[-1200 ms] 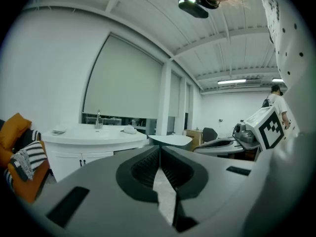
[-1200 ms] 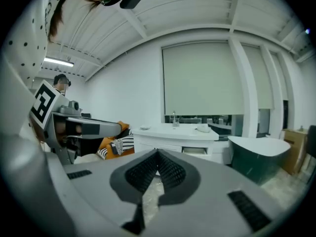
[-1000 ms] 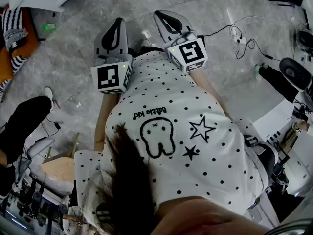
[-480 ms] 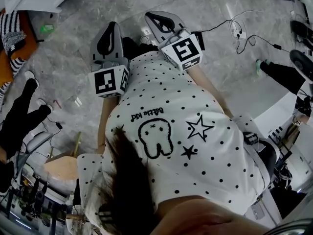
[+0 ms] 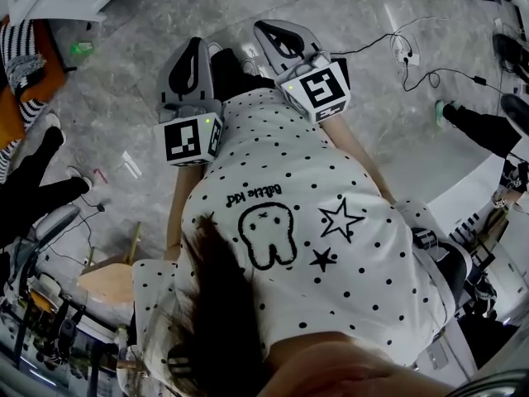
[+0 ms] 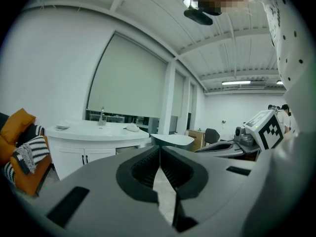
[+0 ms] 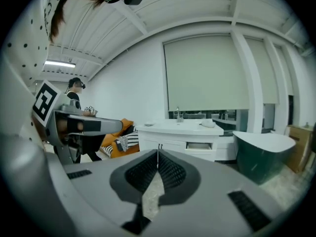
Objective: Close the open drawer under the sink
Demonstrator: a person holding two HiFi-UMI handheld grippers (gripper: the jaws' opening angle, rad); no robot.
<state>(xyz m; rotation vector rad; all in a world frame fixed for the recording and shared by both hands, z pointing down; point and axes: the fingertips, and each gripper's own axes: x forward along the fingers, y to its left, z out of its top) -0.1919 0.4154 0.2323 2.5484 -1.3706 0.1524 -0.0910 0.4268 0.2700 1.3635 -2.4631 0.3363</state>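
Observation:
The white sink cabinet (image 7: 180, 130) stands across the room in the right gripper view, with a tap (image 7: 177, 113) on top. One drawer (image 7: 200, 145) under its counter stands pulled out a little. The same cabinet (image 6: 94, 135) shows at the left of the left gripper view. My left gripper (image 6: 159, 148) is shut with nothing in it, its tips touching. My right gripper (image 7: 158, 152) is shut and empty too. In the head view both hang side by side above the grey floor, left gripper (image 5: 196, 46) and right gripper (image 5: 278, 28), far from the cabinet.
A dark green bathtub (image 7: 261, 154) stands right of the cabinet. An orange seat with a striped cushion (image 7: 118, 138) lies to its left. Another person (image 7: 74, 90) stands at the left. Cables (image 5: 405, 56) trail over the floor, and black-trousered legs (image 5: 33, 193) reach in from the left.
Both grippers have stayed shut and almost in place. The black-trousered legs at the left and right edges of the head view have shifted.

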